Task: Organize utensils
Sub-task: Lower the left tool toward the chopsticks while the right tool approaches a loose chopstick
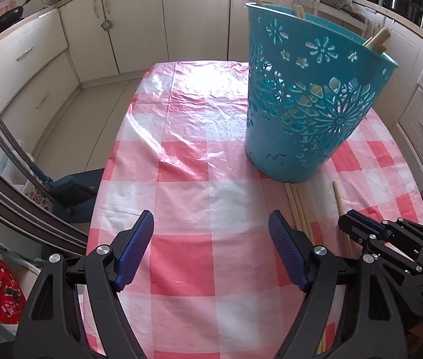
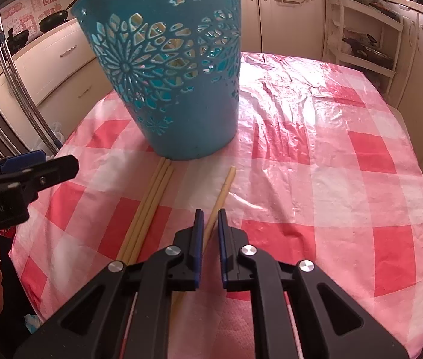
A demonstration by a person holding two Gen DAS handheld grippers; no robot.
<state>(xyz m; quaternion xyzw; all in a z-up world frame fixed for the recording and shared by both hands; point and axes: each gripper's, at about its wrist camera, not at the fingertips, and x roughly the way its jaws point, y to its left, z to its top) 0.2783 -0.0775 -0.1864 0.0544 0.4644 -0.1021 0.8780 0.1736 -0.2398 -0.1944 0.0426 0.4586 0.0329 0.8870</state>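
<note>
Left wrist: left tongs [image 1: 211, 249] gape wide and empty over the bench [image 1: 181, 257]. Some sticks already stand in the bin [image 1: 310, 101]; four chopsticks [image 1: 296, 206] lie loose at its foot.

Right wrist: right tongs [image 2: 210, 233] are nipped nearly shut on the single chopstick [image 2: 222, 193]. Checked plastic cloth, cream kitchen cabinets [image 2: 61, 56] around.

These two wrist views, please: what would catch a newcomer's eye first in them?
The tall teal cut-out basket stands on the red-and-white checked tablecloth, with wooden handles poking above its rim. In front of its base lie three chopsticks side by side and a single chopstick apart. The right gripper has its jaws closed on that single one; the left gripper is open.
</note>
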